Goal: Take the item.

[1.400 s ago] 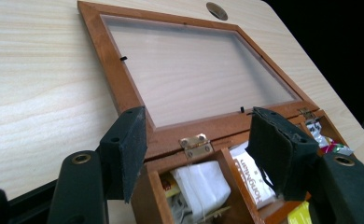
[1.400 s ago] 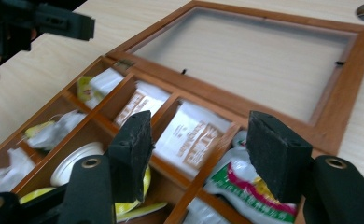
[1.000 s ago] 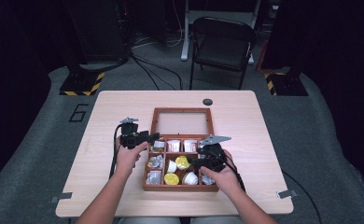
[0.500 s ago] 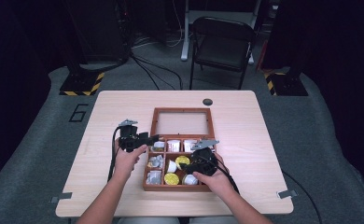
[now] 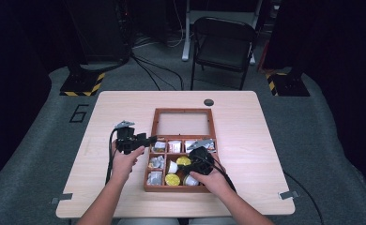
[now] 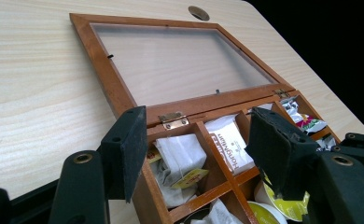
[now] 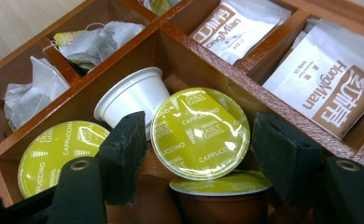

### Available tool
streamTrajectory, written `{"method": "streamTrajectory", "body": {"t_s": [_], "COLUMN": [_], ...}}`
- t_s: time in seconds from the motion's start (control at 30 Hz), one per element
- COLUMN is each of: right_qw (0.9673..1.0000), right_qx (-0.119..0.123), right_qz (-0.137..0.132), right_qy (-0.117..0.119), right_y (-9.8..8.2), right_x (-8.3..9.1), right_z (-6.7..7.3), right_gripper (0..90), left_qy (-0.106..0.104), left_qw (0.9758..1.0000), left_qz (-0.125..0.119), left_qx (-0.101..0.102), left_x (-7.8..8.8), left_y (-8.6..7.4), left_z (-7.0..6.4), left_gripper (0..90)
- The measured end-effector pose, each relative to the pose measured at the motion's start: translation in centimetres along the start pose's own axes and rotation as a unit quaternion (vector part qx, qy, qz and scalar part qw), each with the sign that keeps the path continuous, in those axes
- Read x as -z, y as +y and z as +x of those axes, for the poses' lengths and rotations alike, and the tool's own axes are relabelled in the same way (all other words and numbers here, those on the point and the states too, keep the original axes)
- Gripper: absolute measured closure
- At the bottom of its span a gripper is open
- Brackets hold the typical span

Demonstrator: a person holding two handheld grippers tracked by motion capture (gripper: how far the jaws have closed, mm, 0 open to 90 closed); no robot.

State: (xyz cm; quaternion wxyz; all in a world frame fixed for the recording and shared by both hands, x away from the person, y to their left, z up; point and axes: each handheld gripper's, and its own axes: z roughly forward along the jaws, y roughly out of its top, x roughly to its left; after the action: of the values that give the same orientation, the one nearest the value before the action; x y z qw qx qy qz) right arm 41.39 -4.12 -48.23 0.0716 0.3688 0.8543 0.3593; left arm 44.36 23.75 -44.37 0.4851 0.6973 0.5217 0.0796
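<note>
Now the tilted capsule (image 7: 199, 132) sits between the right gripper's (image 7: 196, 161) parted fingers (image 7: 124, 156).

1. Around the wooden box (image 5: 179, 187) you have bare table (image 5: 247, 122) on every side.
2. Its open lid (image 5: 183, 123) lies flat behind, blocking no overhead approach.
3. Capsules (image 7: 199, 131) crowd the box's middle compartment.

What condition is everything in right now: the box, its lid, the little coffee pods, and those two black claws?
Wooden box: open, compartments filled.
Glass lid: folded flat back on the table.
Green-topped pod: tilted on edge, leaning on other pods.
White pod: lying on its side.
Right gripper: jaws just been opening, astride the tilted pod, not pressing it.
Left gripper: open, over the box's corner, holding nothing.
</note>
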Motion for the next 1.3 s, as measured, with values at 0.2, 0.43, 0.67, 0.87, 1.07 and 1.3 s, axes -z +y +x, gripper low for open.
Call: {"method": "streamTrajectory", "body": {"t_s": [0.2, 0.43, 0.67, 0.87, 1.07, 1.3], "right_qw": [0.9999, 0.9994, 0.999, 0.999, 0.9993, 0.9991], "right_qx": [-0.003, 0.009, 0.017, 0.03, 0.035, 0.033], "right_qz": [0.014, 0.032, 0.04, 0.034, 0.012, -0.026], "right_qy": [0.005, 0.002, 0.001, -0.007, -0.001, 0.007], "right_y": [0.2, 0.5, 0.6, 0.6, 0.8, 1.1], "right_x": [-0.4, -0.9, -1.2, -1.0, 0.4, 2.7], "right_z": [-0.1, 0.1, 0.2, 0.4, 0.9, 1.3], "right_gripper": [34.7, 35.2, 36.6, 37.1, 37.2, 37.2], "left_qy": [0.002, 0.002, 0.003, 0.003, 0.001, -0.003], "left_qw": [1.0, 1.0, 0.9999, 0.9999, 0.9999, 0.9998], "left_qz": [-0.003, -0.006, -0.009, -0.012, -0.015, -0.016], "left_qx": [0.002, 0.003, 0.009, 0.008, 0.008, 0.01], "left_x": [0.3, 0.7, 0.9, 1.0, 0.8, 0.6], "left_y": [-0.1, -0.2, -0.2, -0.2, 0.0, 0.3], "left_z": [0.1, 0.2, 0.3, 0.4, 0.5, 0.3], "left_gripper": [37.8, 37.8, 37.8, 37.8, 37.8, 37.8]}}
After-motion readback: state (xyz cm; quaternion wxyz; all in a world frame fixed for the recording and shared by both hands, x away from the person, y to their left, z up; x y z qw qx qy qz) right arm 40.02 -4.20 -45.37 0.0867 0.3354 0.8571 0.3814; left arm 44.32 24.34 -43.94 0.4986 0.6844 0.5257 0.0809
